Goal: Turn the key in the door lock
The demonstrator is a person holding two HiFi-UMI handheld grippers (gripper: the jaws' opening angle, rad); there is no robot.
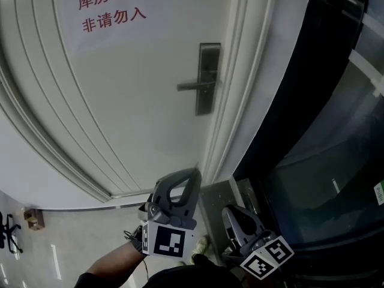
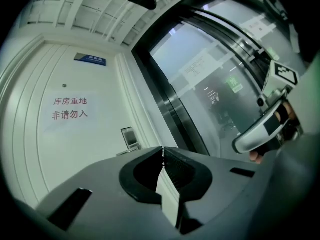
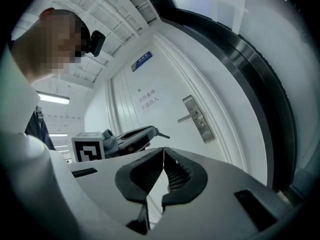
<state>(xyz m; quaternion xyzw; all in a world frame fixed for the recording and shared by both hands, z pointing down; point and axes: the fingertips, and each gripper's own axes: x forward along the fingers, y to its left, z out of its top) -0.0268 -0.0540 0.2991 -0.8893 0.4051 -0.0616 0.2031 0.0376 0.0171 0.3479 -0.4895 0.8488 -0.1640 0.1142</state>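
Observation:
A white door (image 1: 138, 113) carries a metal lock plate (image 1: 208, 80) with a lever handle (image 1: 192, 86) pointing left. I see no key on it in any view. My left gripper (image 1: 187, 177) is held low, well below the lock, jaws shut and empty. Beside it to the right, my right gripper (image 1: 231, 212) is also shut and empty. In the left gripper view the shut jaws of the left gripper (image 2: 162, 153) point toward the lock plate (image 2: 129, 137), still far off. From the right gripper (image 3: 163, 152), the lock plate (image 3: 198, 119) shows up and to the right.
Red characters (image 1: 112, 8) are printed on the door, with a blue plate (image 2: 90, 59) above it. A dark-framed glass wall (image 1: 324, 137) runs along the right of the white door frame (image 1: 237, 101). A small brown object (image 1: 34, 218) lies on the tiled floor at left.

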